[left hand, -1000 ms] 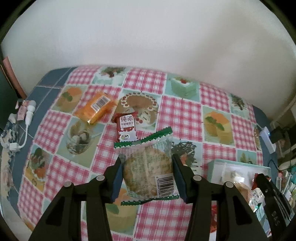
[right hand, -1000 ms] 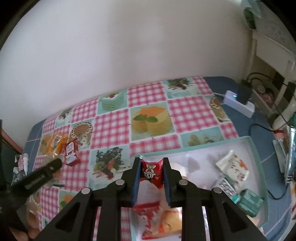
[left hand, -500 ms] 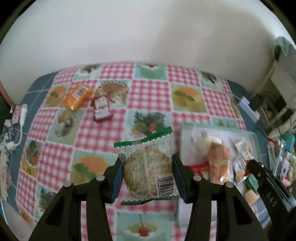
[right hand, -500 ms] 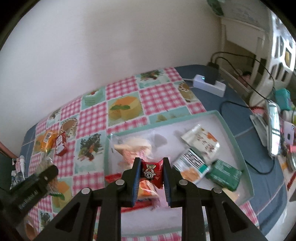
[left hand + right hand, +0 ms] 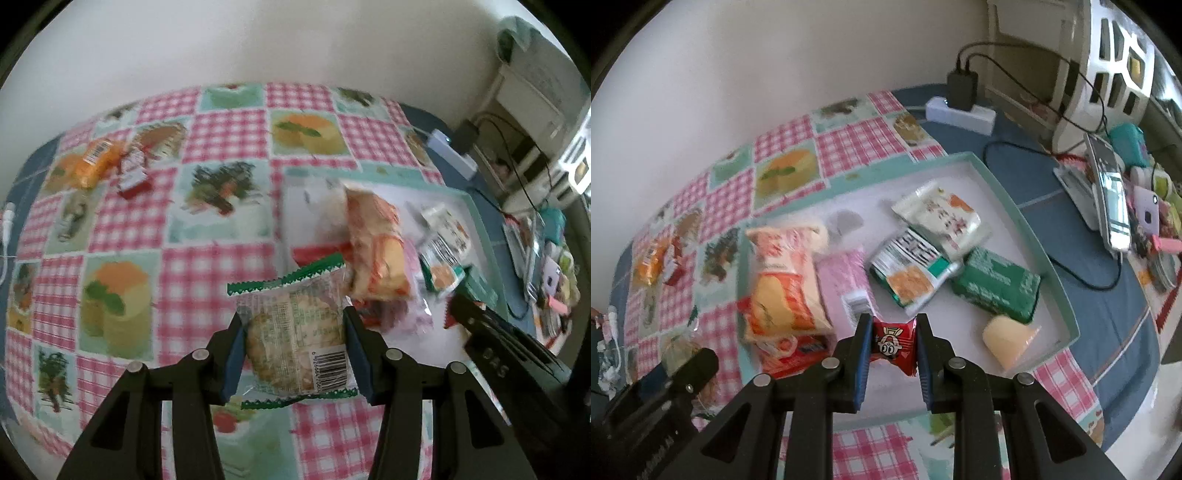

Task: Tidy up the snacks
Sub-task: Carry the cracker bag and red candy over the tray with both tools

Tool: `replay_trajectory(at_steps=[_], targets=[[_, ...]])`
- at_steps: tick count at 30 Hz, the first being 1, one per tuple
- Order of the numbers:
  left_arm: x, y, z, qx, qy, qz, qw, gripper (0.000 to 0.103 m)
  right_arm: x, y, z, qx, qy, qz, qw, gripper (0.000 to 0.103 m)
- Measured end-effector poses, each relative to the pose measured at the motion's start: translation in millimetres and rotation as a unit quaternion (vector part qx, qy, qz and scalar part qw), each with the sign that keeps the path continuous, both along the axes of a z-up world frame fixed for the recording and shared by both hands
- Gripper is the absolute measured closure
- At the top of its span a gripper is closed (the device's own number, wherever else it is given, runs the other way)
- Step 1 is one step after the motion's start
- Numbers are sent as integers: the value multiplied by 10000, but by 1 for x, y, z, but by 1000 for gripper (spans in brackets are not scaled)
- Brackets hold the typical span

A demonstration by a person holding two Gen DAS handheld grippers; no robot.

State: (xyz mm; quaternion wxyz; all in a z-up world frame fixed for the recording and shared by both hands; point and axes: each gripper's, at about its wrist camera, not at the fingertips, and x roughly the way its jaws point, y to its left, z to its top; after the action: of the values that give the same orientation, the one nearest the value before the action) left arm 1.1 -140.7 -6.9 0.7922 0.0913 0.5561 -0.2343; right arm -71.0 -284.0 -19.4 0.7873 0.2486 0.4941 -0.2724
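My left gripper (image 5: 293, 321) is shut on a clear cookie packet with green zigzag ends (image 5: 295, 332), held above the checked tablecloth just left of the tray. My right gripper (image 5: 892, 328) is shut on a small red candy packet (image 5: 894, 341), hanging over the near part of the mint-green tray (image 5: 1056, 277). The tray holds several snacks: an orange bread bag (image 5: 783, 280), a pink packet (image 5: 846, 280), a green box (image 5: 997, 284) and white sachets (image 5: 938, 210). An orange packet (image 5: 98, 162) and a small red packet (image 5: 133, 177) lie on the cloth at far left.
A white power strip with a black charger (image 5: 960, 107) sits at the table's back right. A phone (image 5: 1110, 195), cables and small clutter crowd the right edge. A white wall runs behind the table. The other gripper's black body (image 5: 646, 406) shows at lower left in the right wrist view.
Both grippers have swung right across the table toward the tray and sunk a little, each keeping its packet. The tray now fills the right wrist view and has entered the left wrist view.
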Motion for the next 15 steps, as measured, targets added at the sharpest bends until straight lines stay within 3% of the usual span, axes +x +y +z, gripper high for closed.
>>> replay_trajectory(at_steps=[15], targets=[[-13,-22,-21,214,220,-423,9986,51,-13,-11,-44,468,604,-204,9969,79]])
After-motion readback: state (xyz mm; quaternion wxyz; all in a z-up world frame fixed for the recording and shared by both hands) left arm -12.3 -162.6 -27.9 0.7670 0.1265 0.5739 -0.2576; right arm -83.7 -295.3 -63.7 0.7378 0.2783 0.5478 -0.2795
